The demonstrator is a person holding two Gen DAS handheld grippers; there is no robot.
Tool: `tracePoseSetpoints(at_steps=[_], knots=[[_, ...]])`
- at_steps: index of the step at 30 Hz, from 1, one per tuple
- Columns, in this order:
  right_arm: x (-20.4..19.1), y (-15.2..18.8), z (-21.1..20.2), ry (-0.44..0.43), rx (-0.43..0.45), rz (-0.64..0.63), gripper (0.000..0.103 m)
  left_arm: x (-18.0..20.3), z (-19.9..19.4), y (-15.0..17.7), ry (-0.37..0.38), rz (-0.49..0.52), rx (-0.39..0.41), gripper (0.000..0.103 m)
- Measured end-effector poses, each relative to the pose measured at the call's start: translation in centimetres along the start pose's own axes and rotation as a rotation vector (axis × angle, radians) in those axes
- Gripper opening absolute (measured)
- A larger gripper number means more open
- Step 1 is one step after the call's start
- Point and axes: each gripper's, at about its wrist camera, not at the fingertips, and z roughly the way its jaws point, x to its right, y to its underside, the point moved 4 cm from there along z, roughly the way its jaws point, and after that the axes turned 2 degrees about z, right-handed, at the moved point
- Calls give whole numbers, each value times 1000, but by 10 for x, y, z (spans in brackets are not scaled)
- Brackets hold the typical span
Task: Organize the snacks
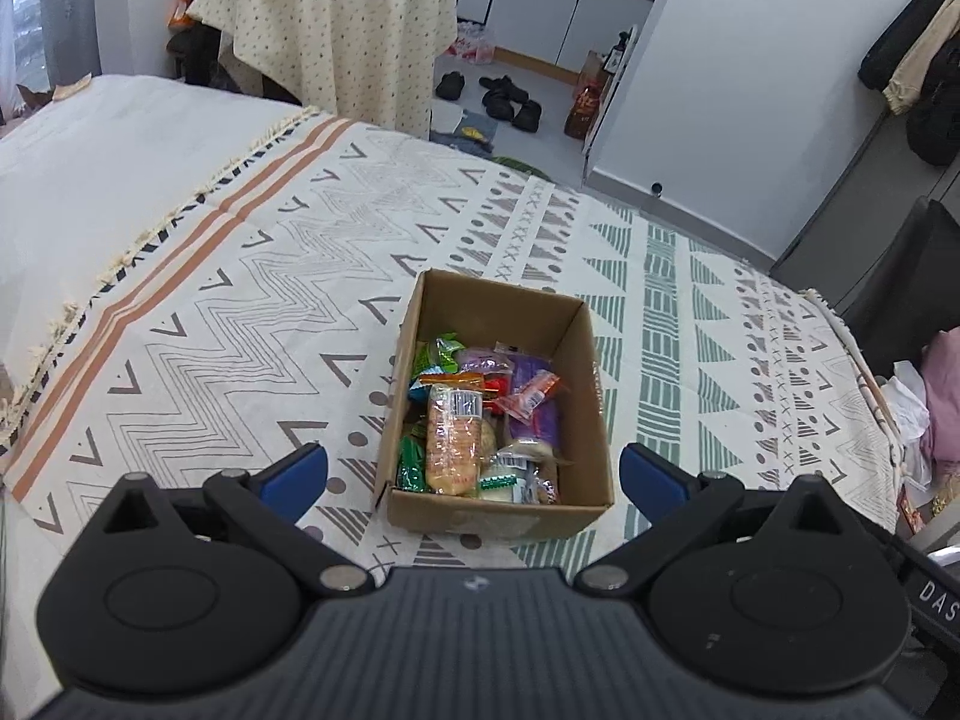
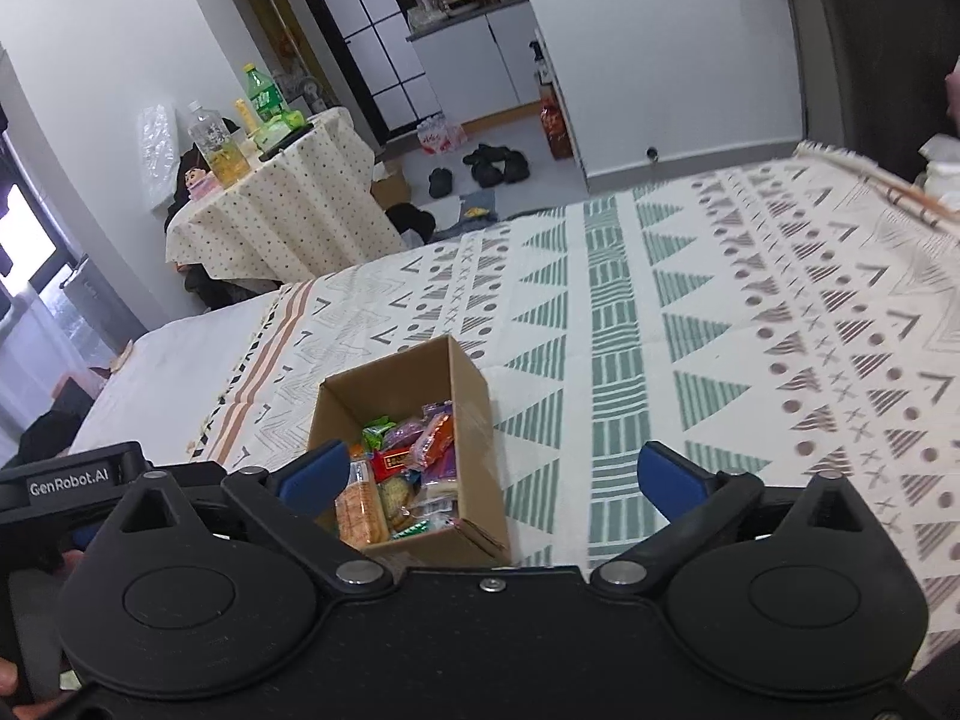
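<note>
Cardboard box (image 1: 495, 414) open-topped, sits on patterned cloth (image 1: 252, 324), dead centre in left wrist view. Snack packets (image 1: 480, 414) heaped inside; long orange cracker pack (image 1: 454, 441) on top at 7 o'clock. Left gripper (image 1: 474, 474) jaws spread wide, empty, clear of box. Right gripper (image 2: 492, 477) jaws likewise apart, empty, box at its 9 o'clock.

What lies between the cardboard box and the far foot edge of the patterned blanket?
Nothing: from the cardboard box to that edge the patterned blanket is bare, shown in both wrist views.
</note>
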Motion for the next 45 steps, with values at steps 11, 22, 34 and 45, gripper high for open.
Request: tracePoseSetpoints(at_steps=[11,22,34,45], knots=[[3,15,-48,36,48,-56,103,15,-47,23,29,106,42,103],[5,25,-102,85,102,-109,103,31,-93,47,58,222,101,103],[-2,35,-150,86,159,-159,103,31,-142,67,86,296,172,103],[-4,50,-176,89,151,-203,103,26,-163,81,106,332,198,103]])
